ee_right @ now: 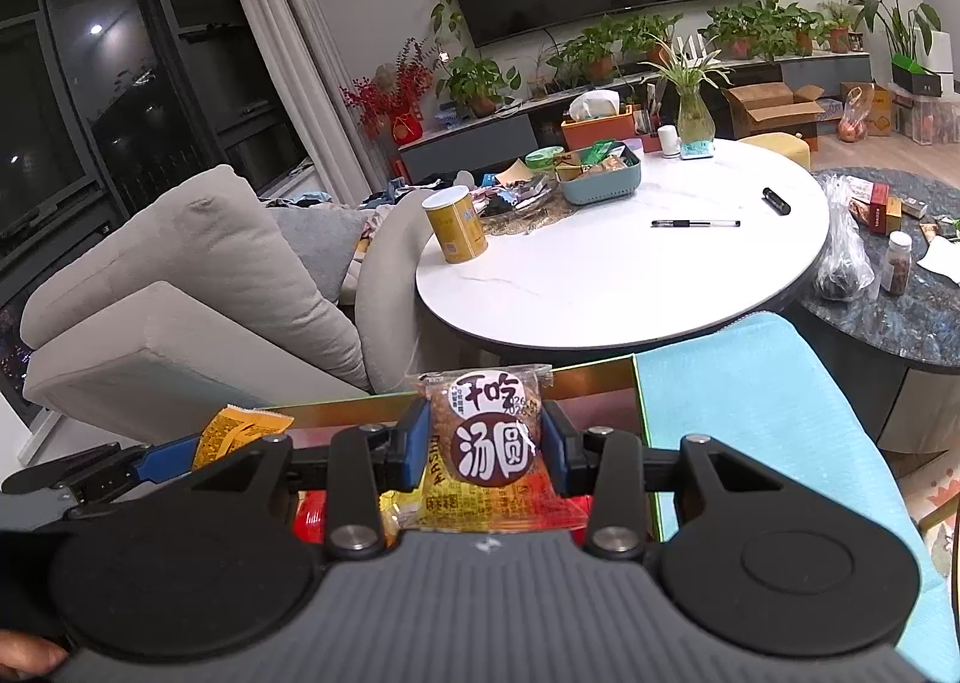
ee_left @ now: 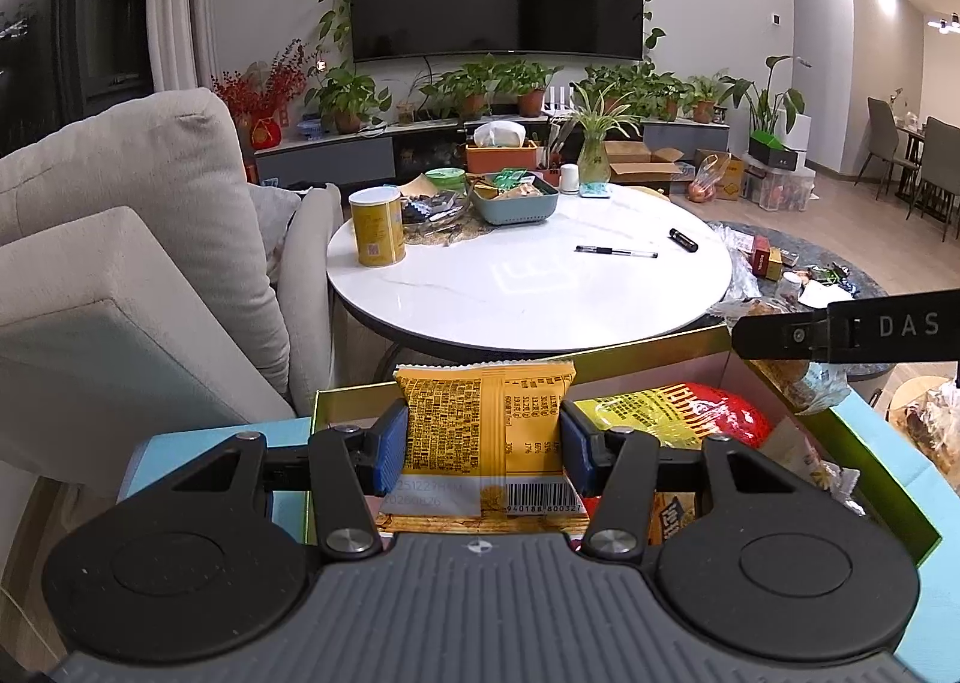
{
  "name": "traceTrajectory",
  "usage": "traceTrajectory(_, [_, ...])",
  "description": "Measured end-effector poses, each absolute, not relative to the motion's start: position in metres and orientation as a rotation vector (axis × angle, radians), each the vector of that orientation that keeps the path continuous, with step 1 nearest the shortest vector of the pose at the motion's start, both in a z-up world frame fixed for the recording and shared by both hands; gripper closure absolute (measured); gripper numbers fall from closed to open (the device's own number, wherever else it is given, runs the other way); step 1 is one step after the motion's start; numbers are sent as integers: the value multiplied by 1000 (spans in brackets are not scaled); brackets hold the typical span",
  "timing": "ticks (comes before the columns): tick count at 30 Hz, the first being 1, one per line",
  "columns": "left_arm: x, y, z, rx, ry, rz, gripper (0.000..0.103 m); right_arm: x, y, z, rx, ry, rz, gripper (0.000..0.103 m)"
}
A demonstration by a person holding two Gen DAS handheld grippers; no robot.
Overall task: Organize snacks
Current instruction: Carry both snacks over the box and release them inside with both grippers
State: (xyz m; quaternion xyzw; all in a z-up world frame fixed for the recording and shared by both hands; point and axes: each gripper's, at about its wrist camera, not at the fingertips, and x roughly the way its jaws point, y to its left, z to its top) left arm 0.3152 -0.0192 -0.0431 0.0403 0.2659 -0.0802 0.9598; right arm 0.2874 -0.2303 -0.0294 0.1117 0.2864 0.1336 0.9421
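Your left gripper (ee_left: 485, 443) was nearest the lens, its two blue pads clamped on the sides of one yellow snack packet (ee_left: 480, 431), printed back and barcode facing you, held over the open box (ee_left: 888, 479) at 6 o'clock. Only the left view showed what lay inside that box: a red-and-yellow bag (ee_left: 690, 413) at 3 o'clock of the held packet, with more wrappers beneath. It also caught one black finger of your right gripper (ee_left: 840, 332) reaching in from the 3 o'clock edge, over a clear-wrapped packet. Your right gripper (ee_right: 486, 443) was likewise closed on a single clear packet with a round brown label (ee_right: 489, 437), and that label could be read only in the right view. The same view showed the left gripper at 9 o'clock with the yellow packet's corner sticking out, the box's blue flap (ee_right: 750, 401) at 3 o'clock, and part of your hand (ee_right: 24, 656) at 8 o'clock. Both views showed one white round table (ee_left: 480, 299) at 12 o'clock bearing one yellow can (ee_left: 375, 227), one grey basket (ee_left: 516, 200), one pen (ee_left: 615, 251) and one small black cylinder (ee_left: 684, 239).
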Motion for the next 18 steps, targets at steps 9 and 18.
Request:
traceTrajectory(9, [315, -19, -47, 99, 533, -134, 30, 289, -231, -31, 234, 580, 263, 26])
traceTrajectory(18, [301, -16, -42, 83, 518, -123, 25, 275, -231, -26, 228, 570, 274, 26])
